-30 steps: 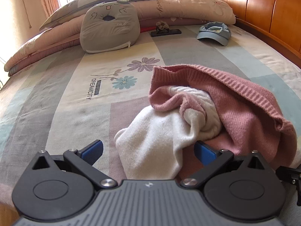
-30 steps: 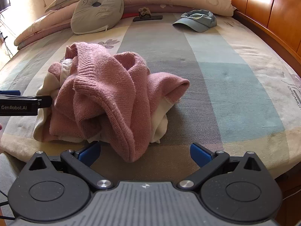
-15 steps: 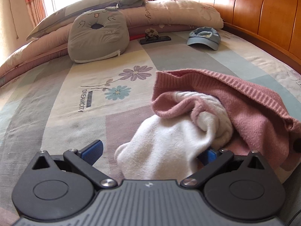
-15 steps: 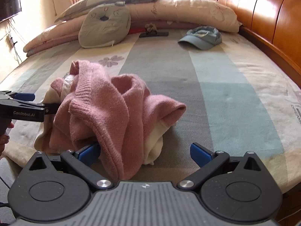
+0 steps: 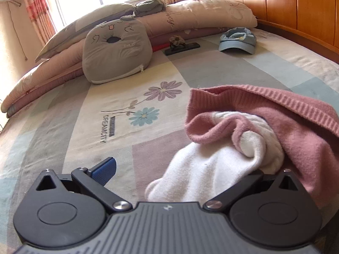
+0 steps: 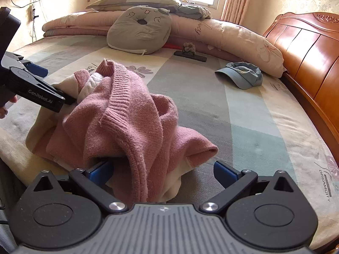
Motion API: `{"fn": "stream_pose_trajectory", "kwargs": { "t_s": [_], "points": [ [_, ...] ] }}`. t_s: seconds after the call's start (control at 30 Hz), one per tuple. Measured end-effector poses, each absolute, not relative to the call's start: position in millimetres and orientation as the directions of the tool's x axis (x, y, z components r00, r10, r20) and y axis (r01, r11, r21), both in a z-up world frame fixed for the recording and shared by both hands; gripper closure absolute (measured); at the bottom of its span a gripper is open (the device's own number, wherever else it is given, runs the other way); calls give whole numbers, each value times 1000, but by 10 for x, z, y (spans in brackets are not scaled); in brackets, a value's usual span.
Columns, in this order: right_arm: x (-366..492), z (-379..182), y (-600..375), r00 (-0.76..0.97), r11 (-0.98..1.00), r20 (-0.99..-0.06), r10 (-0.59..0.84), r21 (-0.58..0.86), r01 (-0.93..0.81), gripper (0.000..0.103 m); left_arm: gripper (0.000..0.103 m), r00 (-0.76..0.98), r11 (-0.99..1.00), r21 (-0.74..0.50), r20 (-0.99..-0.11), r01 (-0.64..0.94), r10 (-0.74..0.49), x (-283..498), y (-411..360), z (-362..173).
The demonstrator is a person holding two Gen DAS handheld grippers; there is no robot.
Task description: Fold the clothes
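A crumpled pink sweater (image 6: pixel 135 127) with a white knitted part (image 5: pixel 214 169) lies in a heap on the bed (image 6: pixel 250 127), low and left of centre in the right wrist view and at the right middle of the left wrist view. The left hand-held gripper (image 5: pixel 184 171) has its fingers spread wide: the blue left pad (image 5: pixel 104 168) shows bare over the bedspread at lower left, while the right one is hidden under the white knit, which lies between the fingers without being pinched. From the right wrist view the same tool (image 6: pixel 34 84) enters at the left edge, its tip against the white fabric. The right hand-held gripper (image 6: pixel 167 171) is wide too – a ribbed pink fold hangs down between the fingers, touching the left pad (image 6: pixel 99 172), and the right pad (image 6: pixel 225 171) stands clear over the grey stripe of the sheet. A grey cat-face cushion (image 5: pixel 116 53) leans on the rolled quilts (image 5: pixel 201 19) in the upper middle of both frames – a blue cap (image 6: pixel 241 77) rests well apart from the sweater, toward the wooden headboard (image 6: pixel 307 48) at the right. A small dark stand with a flower (image 5: pixel 182 45) sits between cushion and cap. A floral print with the word DREAMCITY (image 5: pixel 106 129) marks the sheet left of the sweater in the left wrist view
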State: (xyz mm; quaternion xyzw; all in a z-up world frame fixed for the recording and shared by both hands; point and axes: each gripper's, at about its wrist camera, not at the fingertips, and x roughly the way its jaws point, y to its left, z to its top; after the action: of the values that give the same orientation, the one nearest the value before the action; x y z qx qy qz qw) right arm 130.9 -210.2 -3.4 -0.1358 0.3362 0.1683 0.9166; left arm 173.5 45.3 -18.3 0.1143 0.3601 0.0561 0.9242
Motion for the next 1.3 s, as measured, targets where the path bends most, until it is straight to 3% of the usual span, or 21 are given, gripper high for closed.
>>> {"fn": "stream_pose_trajectory", "kwargs": {
  "t_s": [0.2,0.33,0.57,1.3],
  "points": [
    [1331,-58,-2274,717,931,-669,196,-103,-351,1,1,715,983,180,-684,-30,147,1765,584,-169],
    [1347,-68,-2195,714,926,-671,202,-106,-362,1,0,718,971,234,-670,-37,189,1838,528,-197],
    [1431,-85,-2257,721,942,-682,124,-148,-303,0,0,707,935,306,-620,-181,340,1913,795,-139],
    [2380,5,-2375,761,938,-647,-42,-288,-193,0,0,653,915,319,-642,-248,401,2264,1275,-210]
  ]
}}
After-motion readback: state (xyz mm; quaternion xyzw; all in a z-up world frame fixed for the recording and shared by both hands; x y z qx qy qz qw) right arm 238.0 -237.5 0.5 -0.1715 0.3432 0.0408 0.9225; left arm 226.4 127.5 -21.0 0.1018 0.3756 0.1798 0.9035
